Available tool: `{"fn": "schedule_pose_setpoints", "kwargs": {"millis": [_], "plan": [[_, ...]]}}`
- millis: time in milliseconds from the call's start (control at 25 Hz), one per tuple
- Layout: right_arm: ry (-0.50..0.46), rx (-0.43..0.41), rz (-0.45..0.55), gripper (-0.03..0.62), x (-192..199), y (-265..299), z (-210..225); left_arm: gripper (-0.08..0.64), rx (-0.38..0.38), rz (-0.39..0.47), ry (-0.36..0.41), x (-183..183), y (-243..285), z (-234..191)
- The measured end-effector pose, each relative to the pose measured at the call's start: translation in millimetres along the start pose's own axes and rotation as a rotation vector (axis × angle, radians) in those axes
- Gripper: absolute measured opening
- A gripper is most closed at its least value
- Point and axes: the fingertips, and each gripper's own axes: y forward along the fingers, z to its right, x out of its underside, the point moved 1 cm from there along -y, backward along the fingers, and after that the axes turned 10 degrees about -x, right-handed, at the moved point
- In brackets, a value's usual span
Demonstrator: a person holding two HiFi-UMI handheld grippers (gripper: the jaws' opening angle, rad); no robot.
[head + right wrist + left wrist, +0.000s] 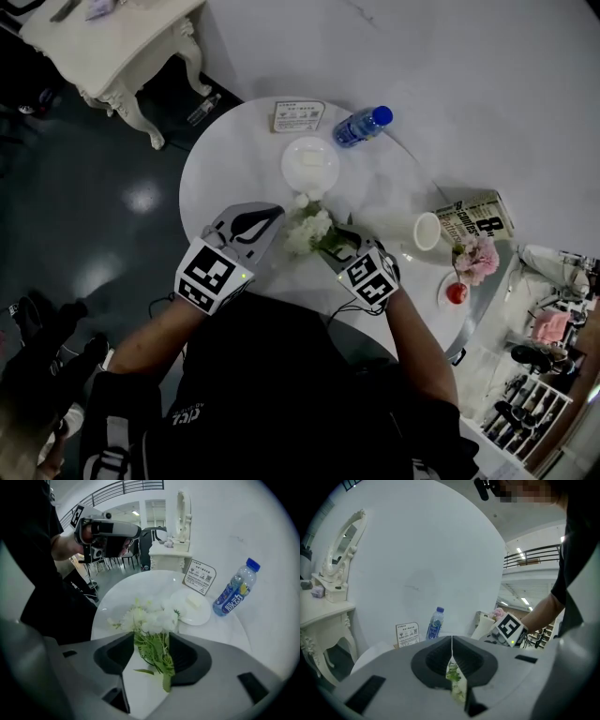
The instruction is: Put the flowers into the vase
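Note:
A bunch of white flowers [307, 232] with green stems lies on the round white table [225, 159], near its front edge. My right gripper [336, 242] points steeply down over the stems. In the right gripper view the blooms [150, 618] fan out past the right gripper [151, 641], whose jaws stand open. The leafy stems [158, 658] lie loose between them, against the right-hand jaw. My left gripper [278, 213] hovers just left of the blooms, shut [451, 641]. A scrap of green leaf [456, 681] shows in the slit behind its tips. A white vase [427, 231] stands to the right.
Behind the flowers sit a white plate [310, 164], a blue water bottle [362, 127] and a sign card [298, 115]. A printed carton [474, 217], pink flowers [476, 260] and a small dish with something red [457, 293] crowd the table's right edge. A white dressing table [112, 47] stands at the far left.

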Motion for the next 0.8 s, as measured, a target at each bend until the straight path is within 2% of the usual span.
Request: {"fn": "schedule_pose_setpoints", "kwargs": {"millis": [240,520,800], "plan": [[-0.031,-0.042,-0.071,0.285,7,11,-2,0.012,0.002,0.007,-0.006,0,2,-2],[-0.099,-0.015,-0.168,0.337,13,21,7,0.012,-0.003,0.004,-0.026,4,2,-5],[-0.126,-0.025,-0.245,0.344,16,35,11,0.012,-0.018,0.006,-0.037,5,-2,-10]]}}
